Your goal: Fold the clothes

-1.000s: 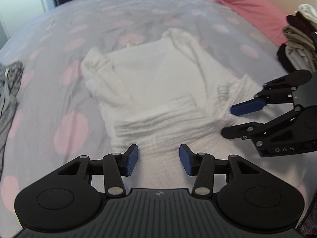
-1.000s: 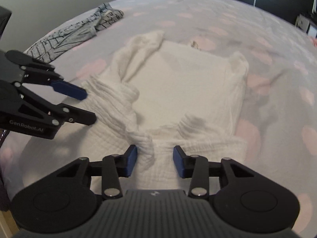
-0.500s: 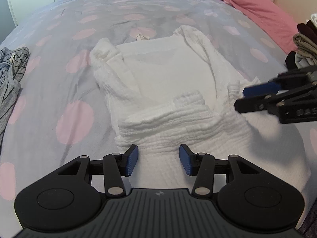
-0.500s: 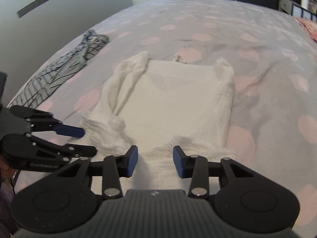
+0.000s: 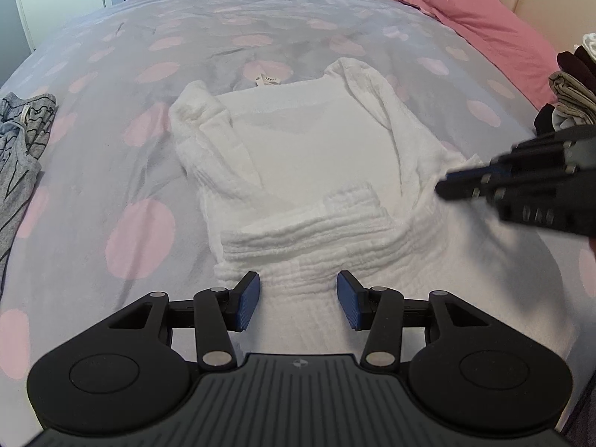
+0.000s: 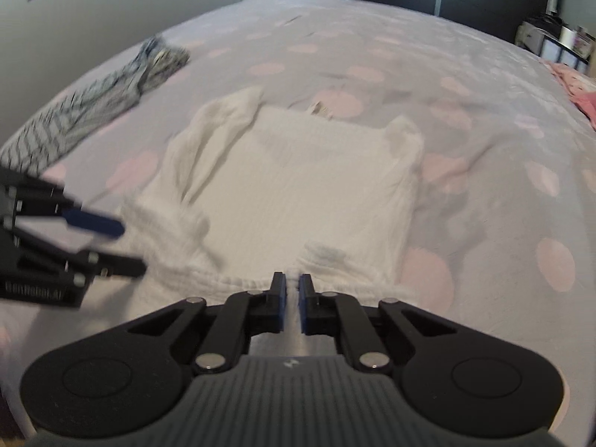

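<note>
White muslin top (image 5: 316,156) mid-fold on bed (image 5: 111,171), sleeves tucked in. Left tongs (image 5: 298,300) apart over near hem; right tongs (image 6: 292,298) nearly together, empty. Next: both pinch hem corners, fold away.

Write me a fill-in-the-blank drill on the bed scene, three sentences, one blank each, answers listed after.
1. The white garment lies on a grey bedspread dotted with ____ spots.
2. The left claw is ____, with nothing between its fingers.
3. In the right wrist view, the fingers of the right claw are nearly ____, at the garment's near edge.

Missing words: pink; open; closed
</note>
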